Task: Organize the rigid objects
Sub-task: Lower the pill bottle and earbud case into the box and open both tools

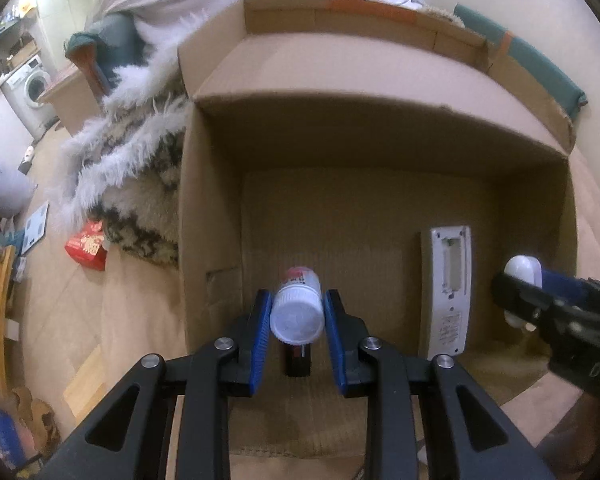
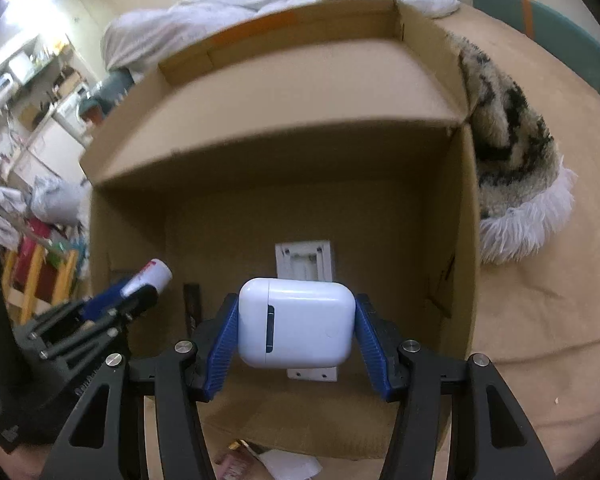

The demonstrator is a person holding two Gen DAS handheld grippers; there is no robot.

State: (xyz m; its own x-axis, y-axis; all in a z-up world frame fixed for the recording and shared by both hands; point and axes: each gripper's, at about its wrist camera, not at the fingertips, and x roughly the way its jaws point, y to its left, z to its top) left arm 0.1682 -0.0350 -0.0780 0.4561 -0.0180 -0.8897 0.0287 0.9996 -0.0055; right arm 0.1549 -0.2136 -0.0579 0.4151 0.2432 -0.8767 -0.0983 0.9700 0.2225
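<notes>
Cardboard box point(image 1: 380, 128): open at the top, flaps standing up on the far side, set on a tan cover with a shaggy patterned blanket point(image 1: 140, 184) against its outer wall. Floor of the box mostly bare; free room lay in the middle and toward the far wall.

White remote point(image 1: 448, 292): lay flat, back side up, on the box floor, near one side wall but apart from it.

Small dark object point(image 1: 297, 362): lay on the box floor beneath the left gripper; too shadowed to identify.

Left gripper point(image 1: 297, 316): over the near part of the box, jaws narrowed and clamped on a small white bottle point(image 1: 298, 312) with a red-printed label, blue pads pressed on both its sides. Bottle was held above the floor, cap end toward the camera.

Right gripper point(image 2: 296, 328): beside the left one, above the remote, jaws partly spread and clamped on a white earbud case point(image 2: 296, 320), pads touching both short ends.
</notes>
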